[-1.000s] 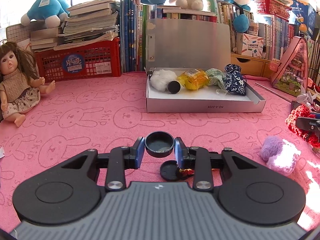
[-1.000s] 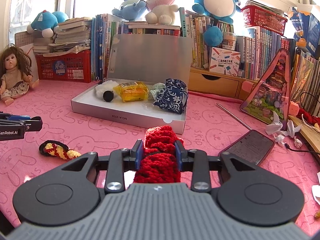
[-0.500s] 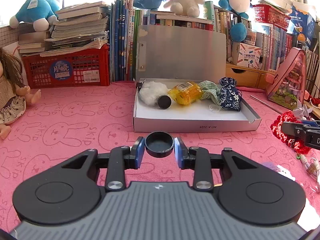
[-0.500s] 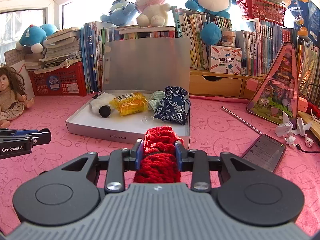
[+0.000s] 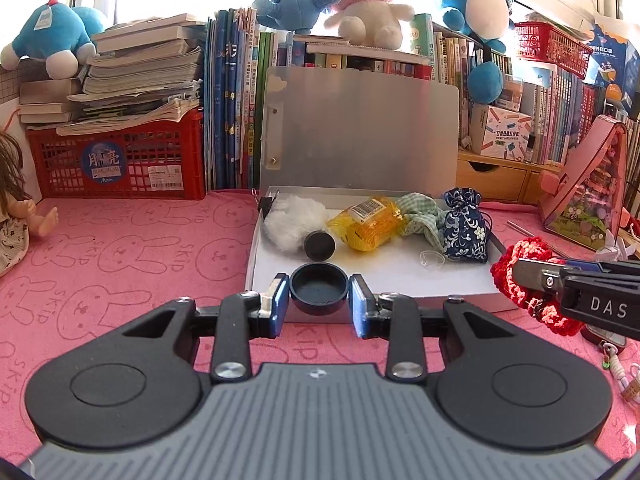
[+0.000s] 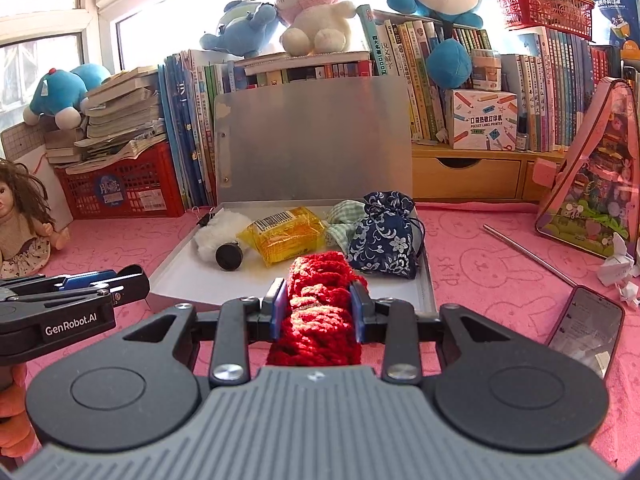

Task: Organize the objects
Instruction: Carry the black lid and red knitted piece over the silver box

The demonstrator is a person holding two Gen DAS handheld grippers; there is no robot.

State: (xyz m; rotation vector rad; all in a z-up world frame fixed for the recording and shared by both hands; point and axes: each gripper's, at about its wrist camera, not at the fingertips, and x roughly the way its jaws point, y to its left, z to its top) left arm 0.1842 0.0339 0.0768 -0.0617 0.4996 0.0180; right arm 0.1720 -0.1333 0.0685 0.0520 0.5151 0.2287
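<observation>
Hovering at box [image 5: 460, 298] front edge: left tongs [image 5: 319, 300] clamp cap [image 5: 319, 288].

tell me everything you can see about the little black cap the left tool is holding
The black cap is a small round shallow cup, dark and matte like plastic, with a raised rim and a flat inner floor. It sits open side up, roughly level, pinched at its sides between the blue pads of the left tool. It hangs at the near edge of the open grey box, touching nothing else.
</observation>
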